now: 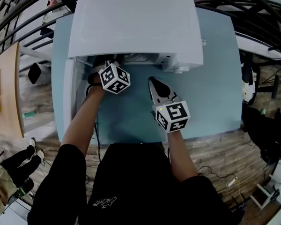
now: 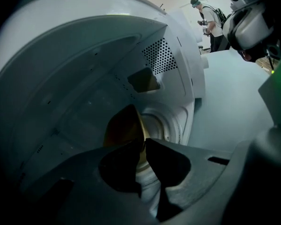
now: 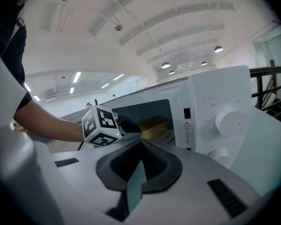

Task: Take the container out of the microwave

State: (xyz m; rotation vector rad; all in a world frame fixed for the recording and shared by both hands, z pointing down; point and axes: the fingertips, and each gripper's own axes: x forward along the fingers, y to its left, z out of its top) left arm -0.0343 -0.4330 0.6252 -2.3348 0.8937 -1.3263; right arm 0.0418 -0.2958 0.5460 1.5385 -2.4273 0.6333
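Container rim sits pinched in my left claw, jaws closed down onto its thin yellowish wall, and that's all happening inside the microwave cavity, on the floor near the opening. My right claw is out over the desk, jaws drawn together on nothing, pointed at the oven front. From that side the container looks shallow and round, so I'd guess light and stiff, with a smooth wall that may slip. A one-sided rim pinch could let it tip, so I'd say bite deep on the near edge and keep it level. Whether anything is inside it, I can't tell.
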